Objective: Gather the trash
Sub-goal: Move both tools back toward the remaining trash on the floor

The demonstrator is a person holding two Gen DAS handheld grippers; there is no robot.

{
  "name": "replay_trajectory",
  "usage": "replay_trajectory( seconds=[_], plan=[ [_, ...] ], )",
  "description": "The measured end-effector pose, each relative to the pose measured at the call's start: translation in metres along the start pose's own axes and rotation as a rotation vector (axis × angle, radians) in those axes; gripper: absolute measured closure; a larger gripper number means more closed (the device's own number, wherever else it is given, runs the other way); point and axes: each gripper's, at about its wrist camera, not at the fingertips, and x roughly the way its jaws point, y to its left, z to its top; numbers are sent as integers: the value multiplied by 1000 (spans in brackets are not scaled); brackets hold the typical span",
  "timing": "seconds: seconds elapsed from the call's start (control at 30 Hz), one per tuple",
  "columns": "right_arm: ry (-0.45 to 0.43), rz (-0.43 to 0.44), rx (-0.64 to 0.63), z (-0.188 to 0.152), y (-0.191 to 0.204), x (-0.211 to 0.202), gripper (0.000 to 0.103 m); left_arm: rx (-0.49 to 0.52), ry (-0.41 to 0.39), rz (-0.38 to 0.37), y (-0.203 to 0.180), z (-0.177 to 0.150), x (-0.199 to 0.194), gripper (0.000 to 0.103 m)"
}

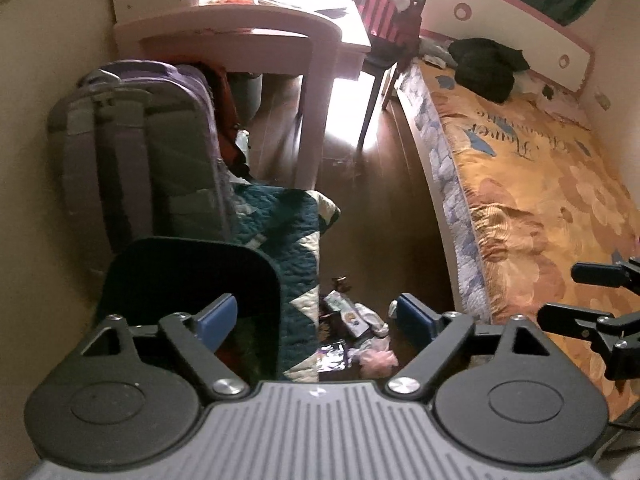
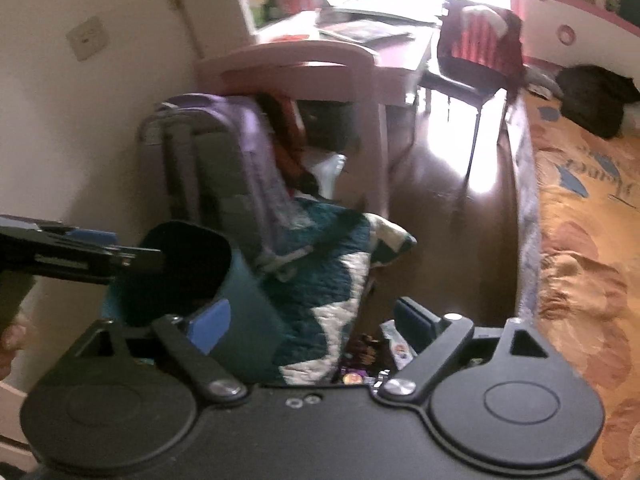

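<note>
Both hand-held grippers, left gripper point(image 1: 316, 312) and right gripper point(image 2: 310, 314), hover with fingers spread apart above crumpled wrappers point(image 1: 352, 332) on the dark wooden floor point(image 1: 380, 216), right of a teal plastic bin point(image 1: 192, 280).

I count one teal trash bin point(image 1: 192, 280), one grey and purple backpack point(image 1: 160, 152), one quilt point(image 1: 296, 240), one pink desk point(image 1: 256, 40), one chair point(image 1: 390, 28) and one bed point(image 1: 540, 200). On the floor I make out roughly four pieces of trash point(image 1: 356, 336), though the pile is too blurred for a firm count. I have two grippers, a left gripper point(image 1: 320, 320) and a right gripper point(image 2: 312, 320), each with two blue fingertips point(image 1: 218, 314).
</note>
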Motion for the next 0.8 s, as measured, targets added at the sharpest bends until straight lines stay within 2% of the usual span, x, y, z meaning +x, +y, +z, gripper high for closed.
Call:
replay_trajectory(
  seconds=[0.1, 0.3, 0.4, 0.57, 0.8],
  plan=[
    [7, -13, -9, -3, -36, 7, 7, -45, 10, -1, -21, 1, 24, 2],
    [49, -34, -59, -4, -112, 40, 3, -138, 93, 13, -65, -6, 93, 2],
    [77, -29, -81, -9, -144, 67, 3, -153, 114, 19, -88, -17, 137, 2],
    [124, -18, -72, -28, -193, 131, 3, -156, 168, 7, -118, -43, 213, 2],
    [211, -15, -78, -74, -243, 246, 3, -126, 278, 44, -139, -99, 327, 2]
  ],
)
